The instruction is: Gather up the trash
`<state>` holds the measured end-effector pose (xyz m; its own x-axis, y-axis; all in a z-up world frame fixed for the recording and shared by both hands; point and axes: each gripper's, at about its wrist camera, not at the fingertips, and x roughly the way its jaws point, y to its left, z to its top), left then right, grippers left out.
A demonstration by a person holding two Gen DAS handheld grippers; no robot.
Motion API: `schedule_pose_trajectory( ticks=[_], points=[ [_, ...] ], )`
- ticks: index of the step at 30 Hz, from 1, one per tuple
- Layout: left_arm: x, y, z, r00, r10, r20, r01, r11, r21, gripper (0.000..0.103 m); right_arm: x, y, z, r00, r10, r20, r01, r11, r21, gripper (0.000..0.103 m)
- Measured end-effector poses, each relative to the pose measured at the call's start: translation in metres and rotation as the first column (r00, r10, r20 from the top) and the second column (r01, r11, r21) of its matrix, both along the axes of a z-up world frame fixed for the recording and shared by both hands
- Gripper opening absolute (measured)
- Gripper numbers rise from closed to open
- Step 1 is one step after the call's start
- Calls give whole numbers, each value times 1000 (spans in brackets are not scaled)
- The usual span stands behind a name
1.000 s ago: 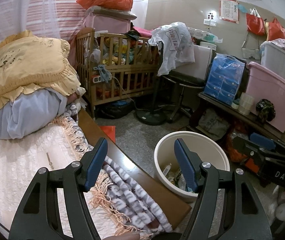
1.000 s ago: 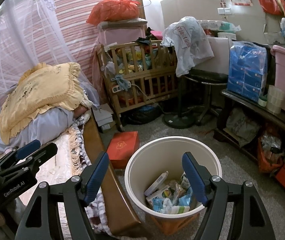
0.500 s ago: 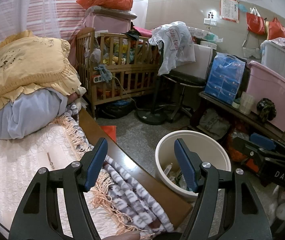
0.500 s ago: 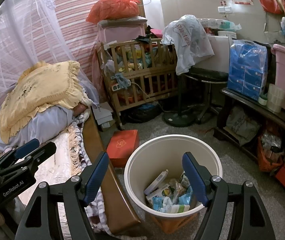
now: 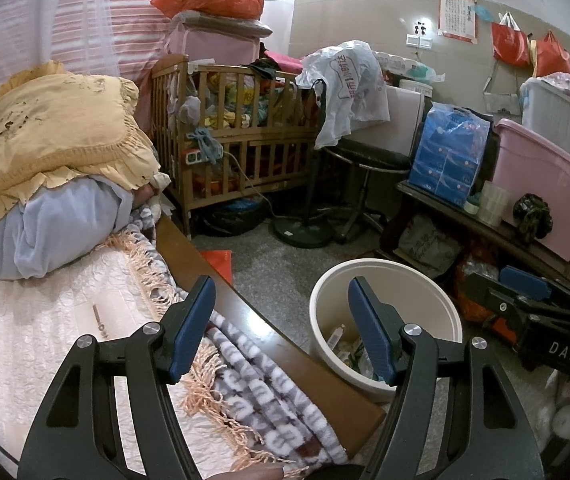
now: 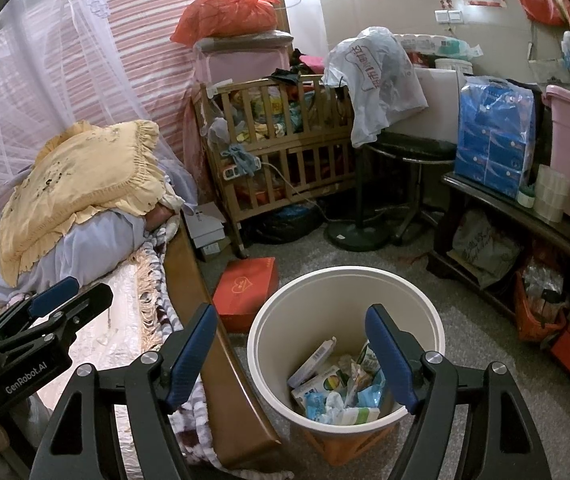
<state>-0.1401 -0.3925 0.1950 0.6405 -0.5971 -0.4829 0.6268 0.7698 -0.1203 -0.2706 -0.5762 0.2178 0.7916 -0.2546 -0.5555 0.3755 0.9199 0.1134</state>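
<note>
**Both grippers empty over bed edge & bin**

Right gripper (image 6: 291,354) hangs w/ jaws spread wide, nothing between them, directly above cream bin (image 6: 269,344) on the floor. Trash (image 6: 337,388) — cartons, wrappers, crumpled paper — lies in bin bottom. Left gripper (image 5: 281,326) also spread, empty, over wooden bed rail (image 5: 285,356) & fringed blanket (image 5: 253,384), bin just right of it. Red box (image 6: 245,292) sits on floor beside bin.

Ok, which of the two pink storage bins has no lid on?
The pink tub on the low bench at right: open-topped. The pink box behind the crib is covered, with a red bag on top.
</note>
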Motion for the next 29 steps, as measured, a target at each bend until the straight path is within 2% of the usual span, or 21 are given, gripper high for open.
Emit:
schedule_pose_trajectory(
  ticks=[19,29],
  points=[
    [0,0,0,1000,-1,-2,1,1000,2,68,-1,-1,-6,1000,-1,-12,1,1000,5,76],
    [4,11,-15,1000,-9,-22,9,1000,1,68,5,3,-10,999,11,-31,-11,1000,5,77]
  ],
)
